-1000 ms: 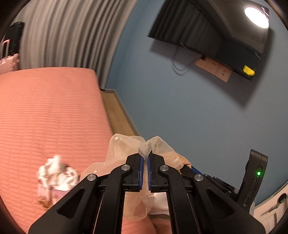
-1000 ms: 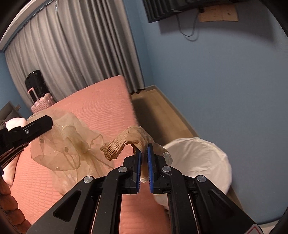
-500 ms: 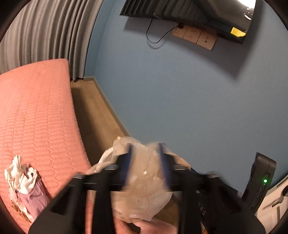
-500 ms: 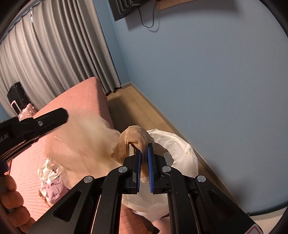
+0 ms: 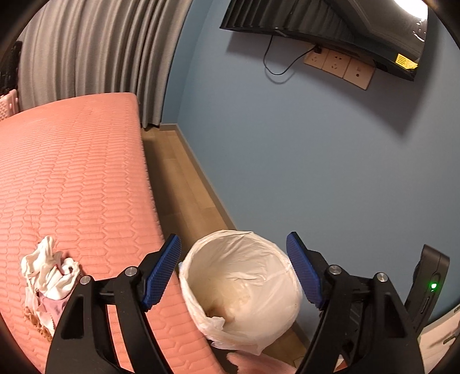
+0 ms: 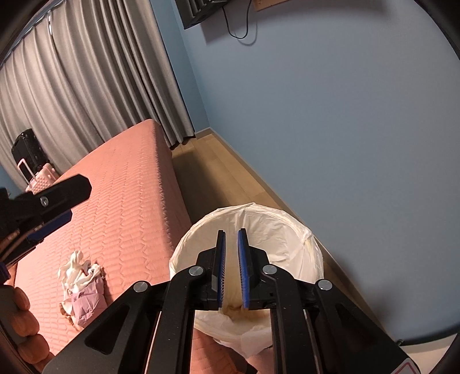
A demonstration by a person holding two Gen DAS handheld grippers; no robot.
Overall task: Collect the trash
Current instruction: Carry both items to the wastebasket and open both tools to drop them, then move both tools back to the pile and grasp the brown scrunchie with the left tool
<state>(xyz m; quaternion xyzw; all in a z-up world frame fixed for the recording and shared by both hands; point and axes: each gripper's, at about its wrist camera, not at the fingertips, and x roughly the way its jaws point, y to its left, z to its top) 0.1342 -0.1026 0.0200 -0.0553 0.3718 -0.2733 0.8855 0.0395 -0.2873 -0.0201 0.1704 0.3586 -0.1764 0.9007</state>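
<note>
L gripper [image 5: 233, 276] jaws are wide apart w/ nothing in them; R gripper [image 6: 231, 267] jaws are nearly together, a thin gap, also empty. Both hang right over the bin [image 5: 283, 260], which has a white bag in it w/ tan stuff at the bottom. This looks like the drop step. Next: go get the trash pile [image 5: 47, 277] on the bed [image 5: 74, 161], near the bin.

Blue wall [image 5: 302, 149] with mounted TV [image 5: 330, 26] and outlets [image 5: 339, 64], grey curtains [image 6: 86, 95], wood floor [image 5: 178, 184], pink quilted bed [image 5: 72, 178], pink suitcase [image 6: 40, 175] by the curtains, ceiling light [image 5: 411, 4] on.
</note>
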